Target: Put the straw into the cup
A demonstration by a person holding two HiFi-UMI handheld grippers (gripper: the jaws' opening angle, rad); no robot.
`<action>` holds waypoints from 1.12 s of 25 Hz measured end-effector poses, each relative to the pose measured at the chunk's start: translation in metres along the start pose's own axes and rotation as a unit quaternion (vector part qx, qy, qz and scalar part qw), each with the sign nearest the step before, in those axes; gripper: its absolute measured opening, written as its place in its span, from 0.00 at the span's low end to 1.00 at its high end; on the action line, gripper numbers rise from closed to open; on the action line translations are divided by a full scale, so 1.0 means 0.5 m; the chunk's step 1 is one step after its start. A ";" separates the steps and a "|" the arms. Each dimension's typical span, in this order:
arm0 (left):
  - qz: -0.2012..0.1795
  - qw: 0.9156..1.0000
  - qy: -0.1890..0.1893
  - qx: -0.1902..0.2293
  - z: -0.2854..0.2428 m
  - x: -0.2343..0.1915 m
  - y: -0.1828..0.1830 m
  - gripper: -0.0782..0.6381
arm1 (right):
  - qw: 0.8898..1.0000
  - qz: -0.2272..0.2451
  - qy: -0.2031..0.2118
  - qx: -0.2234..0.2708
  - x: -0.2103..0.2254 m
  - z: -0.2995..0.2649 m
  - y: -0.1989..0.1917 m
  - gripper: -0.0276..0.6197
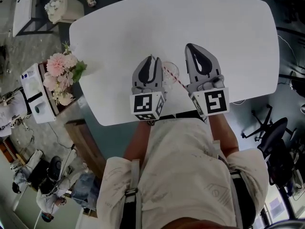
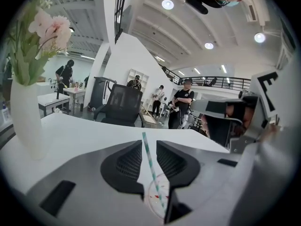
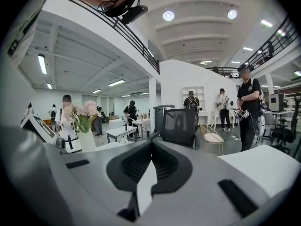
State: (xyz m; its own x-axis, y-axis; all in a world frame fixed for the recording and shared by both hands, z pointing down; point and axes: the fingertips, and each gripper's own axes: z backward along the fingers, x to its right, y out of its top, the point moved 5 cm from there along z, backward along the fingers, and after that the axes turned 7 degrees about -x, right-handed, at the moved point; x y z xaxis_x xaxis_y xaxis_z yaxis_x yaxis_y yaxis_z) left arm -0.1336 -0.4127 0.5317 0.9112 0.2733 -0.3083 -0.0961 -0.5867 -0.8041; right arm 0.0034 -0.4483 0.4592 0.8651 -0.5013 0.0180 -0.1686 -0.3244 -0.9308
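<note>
On the white table (image 1: 214,18), close to the near edge, stands one clear cup (image 1: 170,72). One striped straw (image 1: 175,78) is in the cup. It leans out over the rim toward the near right.

Two grippers are held over the table, one on each side of the cup. The left gripper (image 1: 152,58) is just left of the cup. The right gripper (image 1: 190,46) is just right of it and reaches a bit farther across the table.

From the left gripper view, the left gripper (image 2: 149,142) has its two jaws a little apart. The straw (image 2: 150,166) shows up through the gap, and the round cup (image 2: 157,197) shows low down in the same gap. I cannot tell if the straw touches a jaw.

From the right gripper view, the right gripper (image 3: 150,144) has its two jaw tips pressed together. Nothing is between them.

One bunch of pink flowers (image 1: 59,66) sits at the left end of the table, in one white vase (image 2: 26,117). One black chair (image 2: 121,105) stands past the far side of the table.
</note>
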 end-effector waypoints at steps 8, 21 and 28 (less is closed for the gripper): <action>-0.011 0.999 0.034 0.016 0.061 0.025 -0.013 0.22 | 1.000 0.002 0.011 0.017 -0.008 0.065 -0.003 0.05; -0.024 0.994 0.089 0.061 0.208 0.114 -0.041 0.22 | 0.998 0.010 0.015 0.060 -0.005 0.244 0.009 0.05; -0.044 0.986 0.112 0.115 0.286 0.172 -0.022 0.22 | 0.996 0.016 0.000 0.093 0.019 0.350 0.031 0.05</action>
State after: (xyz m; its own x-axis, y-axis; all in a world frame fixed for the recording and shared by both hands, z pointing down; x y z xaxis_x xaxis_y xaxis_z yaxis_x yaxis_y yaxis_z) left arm -0.1116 -0.2736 0.4411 0.9830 0.1252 -0.1341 -0.0787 -0.3727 -0.9246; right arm 0.0916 -0.3177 0.3812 0.8610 -0.5085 -0.0128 -0.1055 -0.1540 -0.9824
